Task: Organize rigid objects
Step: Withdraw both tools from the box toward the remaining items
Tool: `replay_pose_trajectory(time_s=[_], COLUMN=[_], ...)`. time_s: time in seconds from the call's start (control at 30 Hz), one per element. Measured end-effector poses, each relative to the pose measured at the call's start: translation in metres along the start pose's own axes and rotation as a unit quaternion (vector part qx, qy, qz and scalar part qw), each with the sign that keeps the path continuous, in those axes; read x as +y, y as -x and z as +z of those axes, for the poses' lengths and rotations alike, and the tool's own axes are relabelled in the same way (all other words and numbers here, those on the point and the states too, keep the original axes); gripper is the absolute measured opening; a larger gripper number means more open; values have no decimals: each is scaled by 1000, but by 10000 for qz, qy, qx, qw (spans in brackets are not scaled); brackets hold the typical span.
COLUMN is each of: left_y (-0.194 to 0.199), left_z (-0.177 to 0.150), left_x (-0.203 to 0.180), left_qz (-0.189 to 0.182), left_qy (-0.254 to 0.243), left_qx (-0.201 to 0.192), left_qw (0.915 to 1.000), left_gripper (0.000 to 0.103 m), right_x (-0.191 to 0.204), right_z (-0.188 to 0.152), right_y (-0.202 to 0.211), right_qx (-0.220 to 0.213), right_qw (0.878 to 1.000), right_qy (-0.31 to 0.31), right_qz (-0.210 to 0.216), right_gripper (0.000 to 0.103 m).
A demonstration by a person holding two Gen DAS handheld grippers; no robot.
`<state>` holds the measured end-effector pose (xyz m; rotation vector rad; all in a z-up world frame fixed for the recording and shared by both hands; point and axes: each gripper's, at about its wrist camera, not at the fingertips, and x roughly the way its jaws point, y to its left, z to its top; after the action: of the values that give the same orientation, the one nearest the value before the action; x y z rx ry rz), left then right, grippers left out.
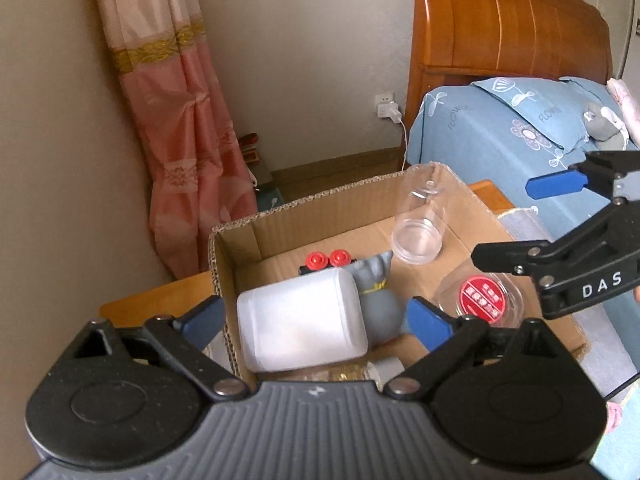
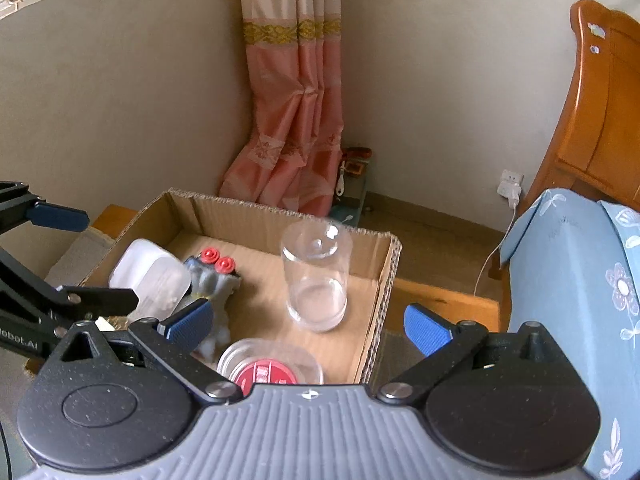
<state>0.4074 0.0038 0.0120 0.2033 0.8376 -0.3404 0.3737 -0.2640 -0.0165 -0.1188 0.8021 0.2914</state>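
An open cardboard box point(image 1: 320, 212) point(image 2: 384, 280) holds a white plastic jug point(image 1: 300, 326) point(image 2: 154, 276) lying on its side, a grey toy with two red knobs point(image 1: 376, 292) point(image 2: 216, 272), an upright clear glass point(image 1: 420, 220) point(image 2: 316, 276) and a clear jar with a red label point(image 1: 482, 300) point(image 2: 268, 368). My left gripper point(image 1: 316, 322) is open and empty over the box's near left side, above the jug. My right gripper point(image 2: 306, 326) is open and empty over the box's near right side, just short of the glass. It also shows in the left wrist view point(image 1: 516, 220).
The box sits on a wooden bedside stand point(image 1: 160, 300) point(image 2: 444, 300). A bed with a blue floral cover point(image 1: 500, 140) point(image 2: 580, 280) and a wooden headboard point(image 1: 500, 20) is to the right. A pink curtain point(image 1: 180, 140) point(image 2: 296, 120) and a wall socket with charger point(image 2: 510, 190) are behind.
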Motion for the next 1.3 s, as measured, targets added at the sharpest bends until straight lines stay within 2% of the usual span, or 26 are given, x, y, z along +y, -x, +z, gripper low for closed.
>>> replay_pose_trajectory(time_s=[0.4,0.73,0.97,1.3], left_y=[56,92,102,95], left_z=[-33,-71,-102,-144], left_x=[-19,-43,-61,-79], left_qz=[-13,-78,-73,-488], left_qy=[98,113,145,364], left_qx=[-274,-299,-337,-185], left_qw=[9996,9995,9993,9980], left_gripper=[100,100,100,100], right_x=[21,33,20,5], right_z=[-50,-103,-147,-207], right_y=[54,90,91,73], right_qx=[-61,-50,152,365], right_qw=[10000,10000,9992,9950], right_qy=[38,0,-337,-895], right_qz=[7,-75,-171,259], right_gripper=[103,103,103,103])
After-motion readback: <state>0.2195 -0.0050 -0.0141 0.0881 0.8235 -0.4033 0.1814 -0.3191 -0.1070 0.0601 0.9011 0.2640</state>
